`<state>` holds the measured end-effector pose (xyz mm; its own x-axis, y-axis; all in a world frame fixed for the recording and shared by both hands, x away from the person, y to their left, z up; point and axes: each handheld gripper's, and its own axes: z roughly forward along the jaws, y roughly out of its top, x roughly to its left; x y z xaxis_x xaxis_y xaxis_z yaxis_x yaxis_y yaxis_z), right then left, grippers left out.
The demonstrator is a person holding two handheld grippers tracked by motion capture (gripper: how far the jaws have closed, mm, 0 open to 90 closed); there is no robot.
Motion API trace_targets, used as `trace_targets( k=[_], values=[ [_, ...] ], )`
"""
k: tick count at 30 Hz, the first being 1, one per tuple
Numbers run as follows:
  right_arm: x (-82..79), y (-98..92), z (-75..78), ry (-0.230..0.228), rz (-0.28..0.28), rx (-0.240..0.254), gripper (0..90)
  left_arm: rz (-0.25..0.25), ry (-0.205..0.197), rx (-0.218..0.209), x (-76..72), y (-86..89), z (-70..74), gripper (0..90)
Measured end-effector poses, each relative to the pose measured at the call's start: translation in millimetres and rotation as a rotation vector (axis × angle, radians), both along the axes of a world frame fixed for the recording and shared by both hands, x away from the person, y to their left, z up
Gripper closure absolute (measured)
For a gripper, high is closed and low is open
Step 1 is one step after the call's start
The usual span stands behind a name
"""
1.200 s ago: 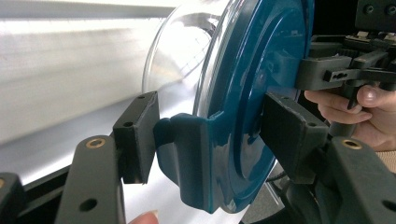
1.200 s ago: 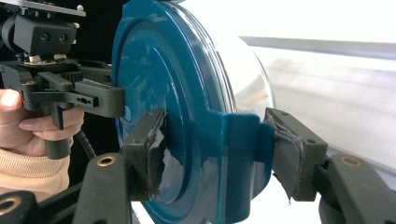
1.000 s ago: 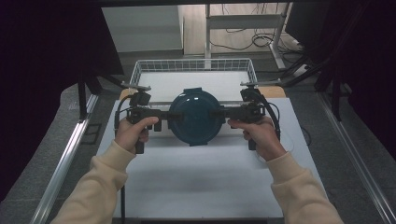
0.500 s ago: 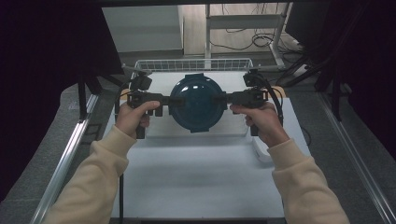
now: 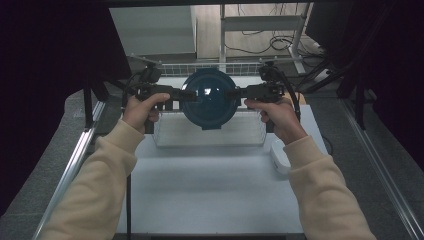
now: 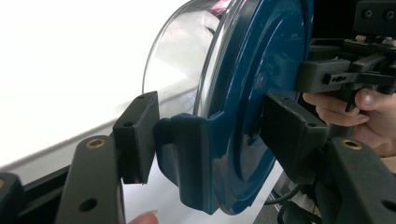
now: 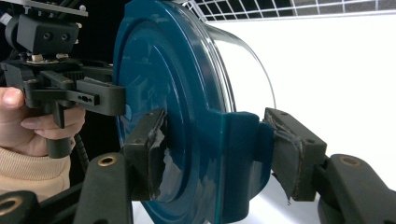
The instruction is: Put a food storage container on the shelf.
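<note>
I hold the round blue-lidded container point(image 5: 209, 98) at the upper centre of the high view, above the wire basket point(image 5: 210, 131). My left gripper point(image 5: 183, 95) is clamped on its left lid tab point(image 6: 184, 140); my right gripper point(image 5: 237, 93) is clamped on the right tab point(image 7: 243, 135). Pickup is done. By my judgement, lowering it into the basket and letting go remain.
</note>
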<state>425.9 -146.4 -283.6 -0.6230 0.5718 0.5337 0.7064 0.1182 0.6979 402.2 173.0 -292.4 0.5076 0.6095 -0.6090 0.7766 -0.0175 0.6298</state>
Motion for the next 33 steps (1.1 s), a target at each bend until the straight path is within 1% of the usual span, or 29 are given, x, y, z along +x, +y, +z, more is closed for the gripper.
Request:
trace_targets(
  k=[2,3,8,9,10,12,16,17,18,19,22,25,27,31,32,33],
  values=[
    [1.8,0.2,1.1,-0.001,0.000,0.000,41.1,-0.003,0.003,-0.001,4.6,0.9,2.1,39.0],
    [6.0,1.1,3.4,-0.005,0.000,-0.004,41.2,-0.003,0.006,-0.003,7.0,1.6,3.0,39.0],
    [13.8,2.8,8.9,-0.001,0.002,-0.007,41.5,-0.012,0.007,-0.011,17.8,5.0,7.0,39.2],
    [17.0,2.9,9.5,-0.007,0.002,-0.005,41.7,-0.014,0.008,-0.012,19.9,5.3,7.2,39.2],
    [18.9,2.6,9.3,-0.008,0.002,-0.005,41.7,-0.018,0.011,-0.011,24.5,5.5,7.5,39.2],
    [20.6,2.3,9.1,-0.001,0.001,-0.002,41.7,-0.016,0.014,-0.010,26.3,5.2,8.1,39.3],
    [30.1,1.5,8.6,0.011,-0.006,0.007,41.8,-0.018,0.020,-0.009,36.6,5.2,8.8,39.3],
    [31.7,1.6,8.8,0.013,-0.006,0.007,41.8,-0.018,0.020,-0.009,36.6,5.2,8.8,39.3],
    [31.7,1.6,8.8,0.013,-0.006,0.007,41.8,-0.021,0.019,-0.009,38.3,5.7,8.7,39.3],
    [34.9,1.8,9.1,0.016,-0.003,0.008,41.8,-0.020,0.022,-0.010,41.3,6.1,9.2,39.4],
    [37.7,1.7,9.0,0.017,0.001,0.010,42.1,-0.015,0.018,-0.015,42.9,6.9,9.9,39.6],
    [44.1,2.2,6.4,0.023,0.005,0.019,42.2,-0.013,0.022,-0.012,46.8,7.6,8.3,39.7],
    [47.8,2.4,3.8,0.035,0.006,0.021,42.2,-0.006,0.038,-0.011,51.5,7.7,5.1,39.8],
    [52.9,2.9,0.2,0.049,0.002,0.022,42.2,-0.006,0.050,-0.014,57.5,8.5,1.2,39.7],
    [55.8,3.2,-1.9,0.055,-0.003,0.020,42.2,-0.008,0.063,-0.019,61.7,8.6,-1.5,39.6],
    [55.8,3.2,-1.9,0.055,-0.003,0.020,42.2,-0.008,0.063,-0.019,61.7,8.6,-1.5,39.5]
  ],
)
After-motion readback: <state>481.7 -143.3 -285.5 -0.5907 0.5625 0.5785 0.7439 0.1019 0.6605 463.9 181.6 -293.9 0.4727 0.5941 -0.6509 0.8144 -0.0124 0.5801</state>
